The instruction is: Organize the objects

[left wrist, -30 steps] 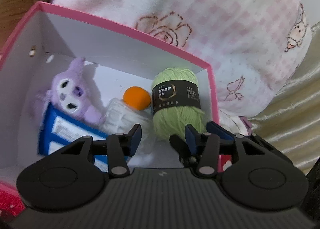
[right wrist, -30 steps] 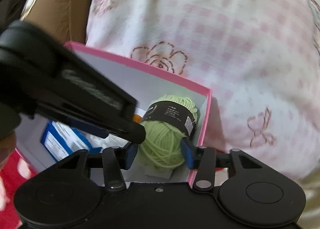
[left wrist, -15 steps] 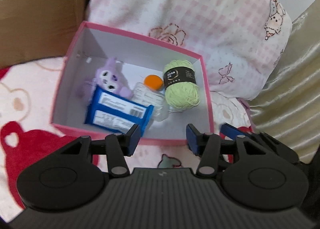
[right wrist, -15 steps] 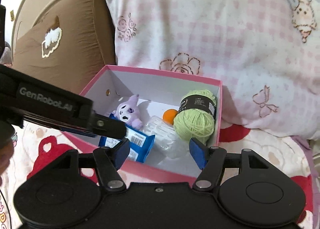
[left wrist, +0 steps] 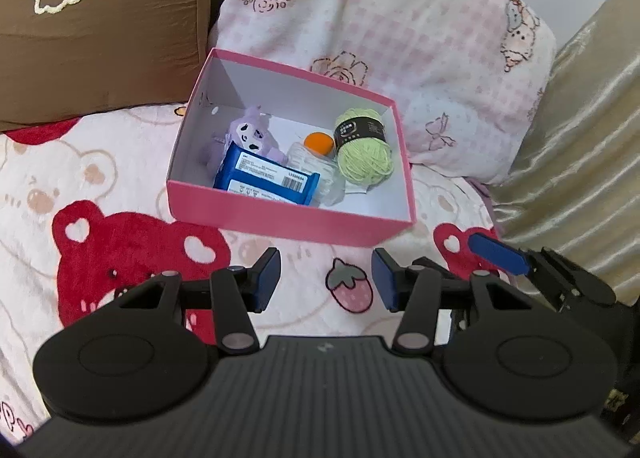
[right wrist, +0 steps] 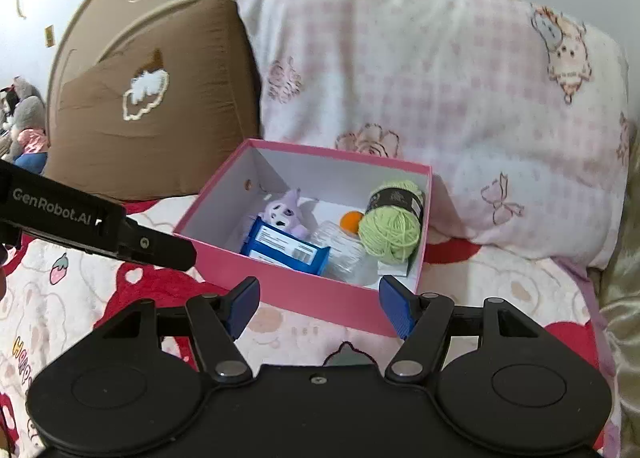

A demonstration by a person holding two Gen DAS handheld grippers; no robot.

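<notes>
Both the left gripper (left wrist: 326, 278) and right gripper (right wrist: 319, 304) hover released, fingers empty, above the bed; the green yarn (left wrist: 363, 155) sits inside the pink box (left wrist: 288, 219)

A pink box (right wrist: 280, 290) sits on the bed, against the pink checked pillow (right wrist: 440, 97). Inside it: green yarn (right wrist: 390, 232) at the right wall, an orange ball (right wrist: 350, 221) beside that, a blue packet (right wrist: 286, 248) and a purple plush (right wrist: 284, 213) leftward. The right gripper (right wrist: 319, 308) hangs before the box, fingers (right wrist: 243, 304) apart and empty
</notes>
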